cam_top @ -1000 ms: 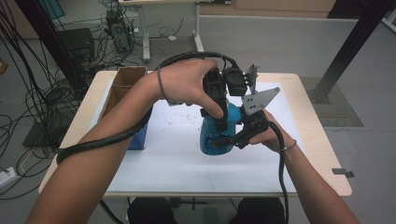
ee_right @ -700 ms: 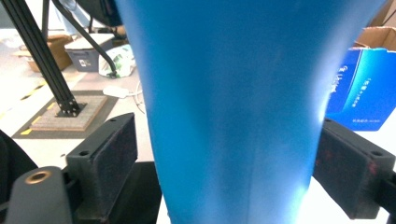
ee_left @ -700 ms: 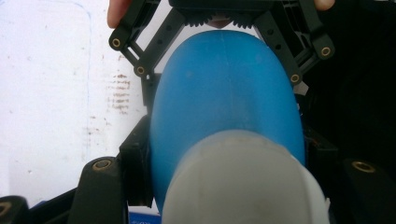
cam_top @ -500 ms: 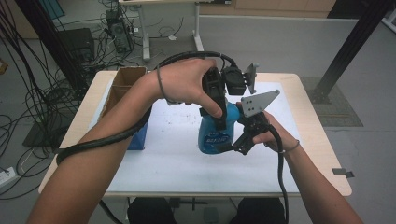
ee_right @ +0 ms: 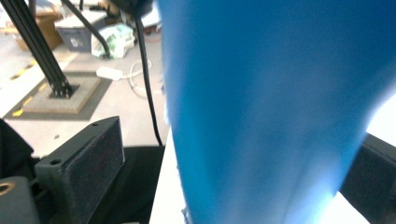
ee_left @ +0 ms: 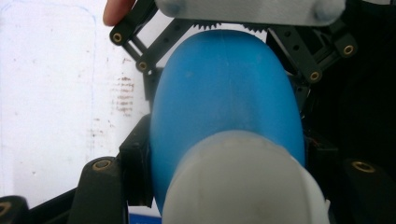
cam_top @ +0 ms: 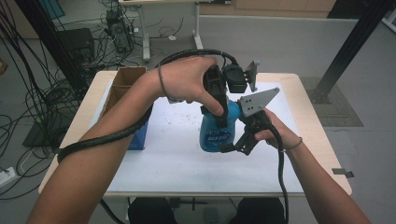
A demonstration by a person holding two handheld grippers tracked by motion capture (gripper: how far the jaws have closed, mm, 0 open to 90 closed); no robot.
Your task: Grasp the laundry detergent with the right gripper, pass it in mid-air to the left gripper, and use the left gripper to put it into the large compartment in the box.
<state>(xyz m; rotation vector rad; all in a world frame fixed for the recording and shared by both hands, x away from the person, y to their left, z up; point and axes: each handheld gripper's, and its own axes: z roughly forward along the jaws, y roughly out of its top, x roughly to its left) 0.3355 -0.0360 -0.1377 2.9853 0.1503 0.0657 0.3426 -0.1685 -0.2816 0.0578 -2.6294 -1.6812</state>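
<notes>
On the white tabletop [cam_top: 154,163], near its middle, stands a blue bottle [cam_top: 215,133] with a white cap [ee_left: 243,186], upright. It is the landmark for everything else.

Above the bottle, the left claw [cam_top: 219,112] comes down over the top and pinches the upper part, just under the cap; in the left gripper view its black jaws press on either side of the rounded blue body. The person's left hand [cam_top: 187,81] wraps the claw's handle.

To the right of the bottle, low on its body, sits the right claw [cam_top: 236,144]. Its jaws have just been opening and now stand spread, with the bottle between them; in the right gripper view one dark pad [ee_right: 88,156] stands clear of the blue wall with a gap showing.

To the left of the bottle, at the tabletop's edge, a cardboard box [cam_top: 121,84] stands with a blue box [cam_top: 140,137] in front of it.

The step in hand looks like a handover from the lower grip to the upper one. To do it well, keep the upper pinch firm and level, and draw the spread claw straight away to the right so a pad does not drag on the wall and tip the bottle.
</notes>
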